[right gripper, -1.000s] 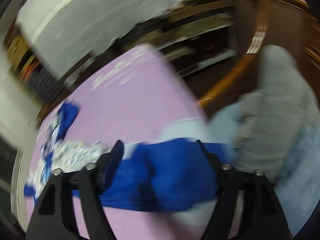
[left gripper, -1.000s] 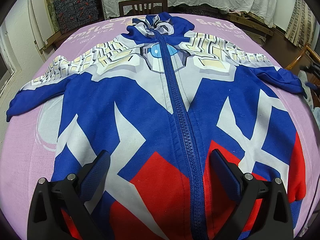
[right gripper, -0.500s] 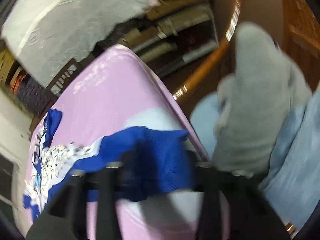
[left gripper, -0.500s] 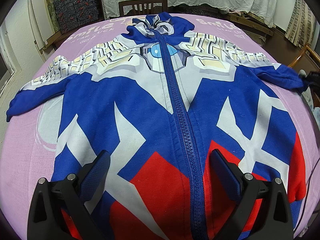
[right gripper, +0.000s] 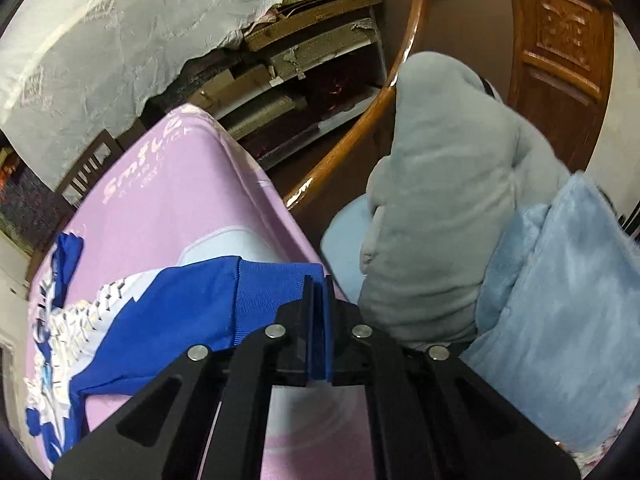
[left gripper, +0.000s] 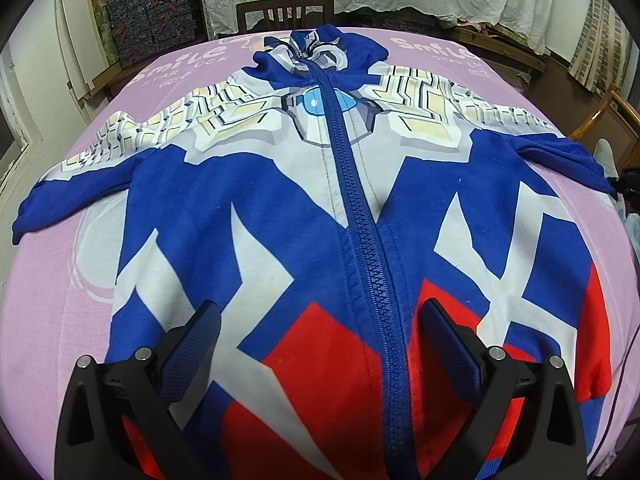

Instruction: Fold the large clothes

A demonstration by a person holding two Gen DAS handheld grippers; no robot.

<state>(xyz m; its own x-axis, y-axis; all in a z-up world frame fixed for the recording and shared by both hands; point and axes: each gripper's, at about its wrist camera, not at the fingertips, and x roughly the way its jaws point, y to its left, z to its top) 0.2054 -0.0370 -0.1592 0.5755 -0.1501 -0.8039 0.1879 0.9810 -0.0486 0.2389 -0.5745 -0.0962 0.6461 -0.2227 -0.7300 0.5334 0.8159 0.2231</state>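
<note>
while the jacket (left gripper: 256, 216) lies flat, zipped, on the pink-covered bench (left gripper: 52, 320) | right gripper (right gripper: 318, 312) jaws pinching the sleeve cuff (right gripper: 276, 280) at the jacket's side | left gripper (left gripper: 320, 344) jaws spread over the jacket's hem | advice: carry the cuff low across the zipper, keep the sleeve taut.

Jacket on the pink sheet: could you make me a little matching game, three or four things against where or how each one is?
Things:
1. zipper
2. right cuff
3. left hand-held gripper
4. chair

Places or states:
A. open, over the jacket's hem
B. beyond the far end of the sheet
C. pinched in the shut right hand-held gripper
D. closed, running up the jacket's middle

Pairs: 1-D, 2-C, 3-A, 4-B
</note>
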